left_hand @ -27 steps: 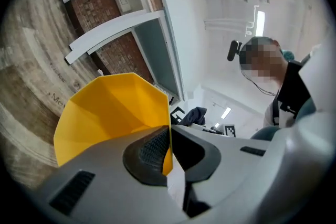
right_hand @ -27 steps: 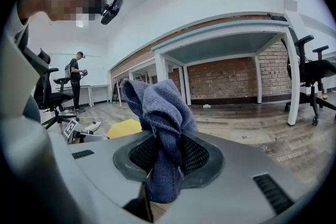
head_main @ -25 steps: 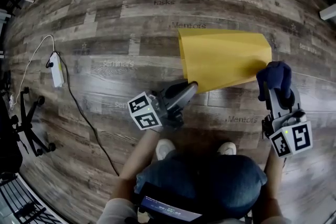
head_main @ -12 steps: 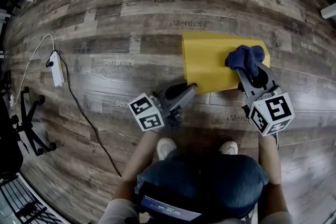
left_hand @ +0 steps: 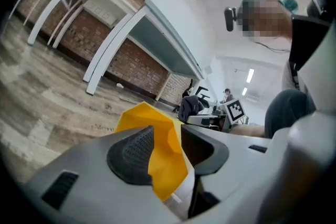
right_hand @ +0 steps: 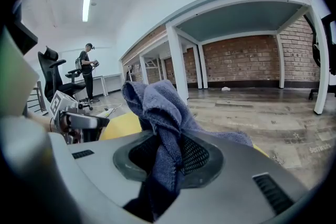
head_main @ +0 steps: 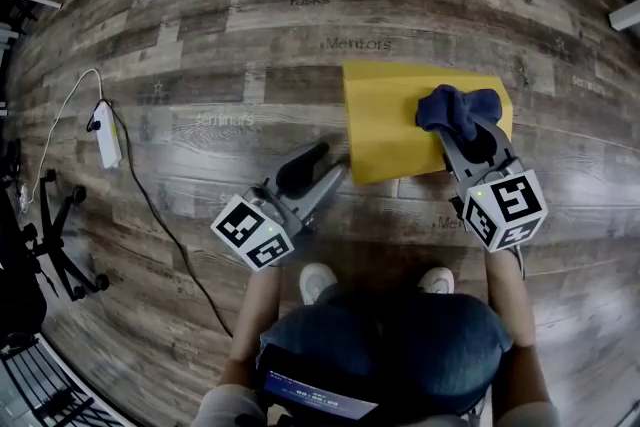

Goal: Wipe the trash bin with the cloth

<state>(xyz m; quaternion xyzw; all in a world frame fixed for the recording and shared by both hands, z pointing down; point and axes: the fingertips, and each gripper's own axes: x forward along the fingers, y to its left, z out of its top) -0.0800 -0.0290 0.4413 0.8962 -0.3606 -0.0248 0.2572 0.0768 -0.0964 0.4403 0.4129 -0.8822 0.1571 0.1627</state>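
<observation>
Now — yellow bin point(head_main: 390, 120) on side; left tool point(head_main: 325, 165) opening, bin edge between; right tool point(head_main: 462, 133) pinches cloth point(head_main: 450, 107)

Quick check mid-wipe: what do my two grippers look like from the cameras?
Both the left gripper and right gripper are grey moulded plastic with two tapered fingers carrying dark ribbed pads. Each has a white cube with black square markers at the rear. No cables show. The left's fingers are opening, the yellow trash bin edge between them.
</observation>
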